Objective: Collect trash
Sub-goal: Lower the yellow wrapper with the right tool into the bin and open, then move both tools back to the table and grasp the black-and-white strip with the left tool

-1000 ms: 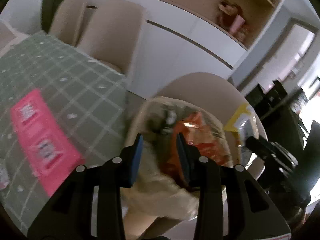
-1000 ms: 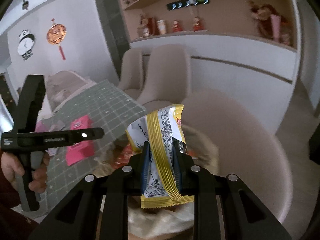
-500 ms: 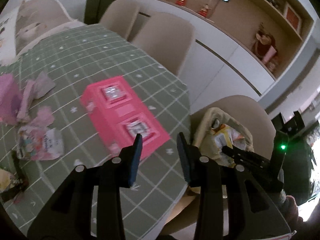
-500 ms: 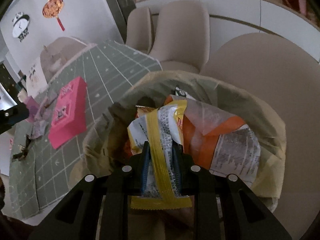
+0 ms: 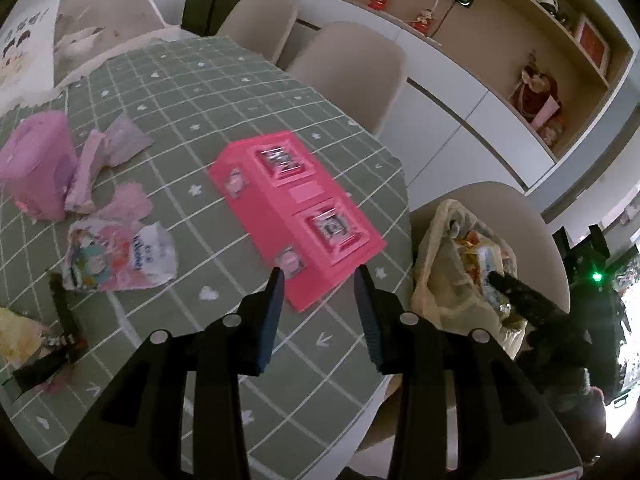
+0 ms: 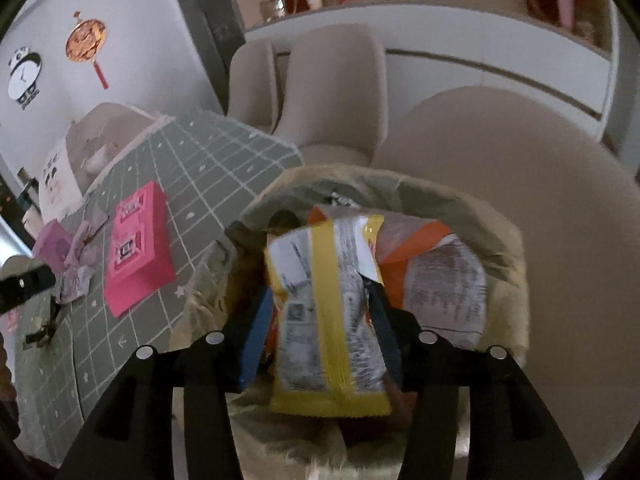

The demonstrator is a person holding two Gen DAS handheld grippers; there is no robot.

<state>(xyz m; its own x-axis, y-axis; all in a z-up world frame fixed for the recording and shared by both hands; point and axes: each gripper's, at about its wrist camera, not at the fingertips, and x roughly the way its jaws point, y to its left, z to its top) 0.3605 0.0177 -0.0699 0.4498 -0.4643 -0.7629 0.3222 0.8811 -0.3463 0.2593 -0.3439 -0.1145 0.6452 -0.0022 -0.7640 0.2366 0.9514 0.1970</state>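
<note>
A: Which relation governs the coming move?

B: Take the trash bag (image 6: 496, 216) on the beige chair (image 6: 560, 184) as landmark. The right gripper (image 6: 320, 320) hangs over its mouth, its jaws opening, with the yellow-and-white wrapper (image 6: 320, 304) between them; the pads seem no longer to press it. The wrapper's long axis runs along the fingers, its far end over an orange packet (image 6: 436, 276) inside the bag.

A: And the left gripper (image 5: 318, 300)?

B: Its fingers stand spread and empty, over the green checked tablecloth (image 5: 200, 92) beside the bag. The pink box (image 5: 296, 216) lies just ahead of the tips, its long axis slanting away from the bag. A crumpled printed wrapper (image 5: 120, 256) and pink paper scraps (image 5: 104, 160) lie farther from the bag. The left hand is nearer to all of these, I judge.

A: Any legible writing?

B: None; the print on box and wrappers is too blurred to read.
</note>
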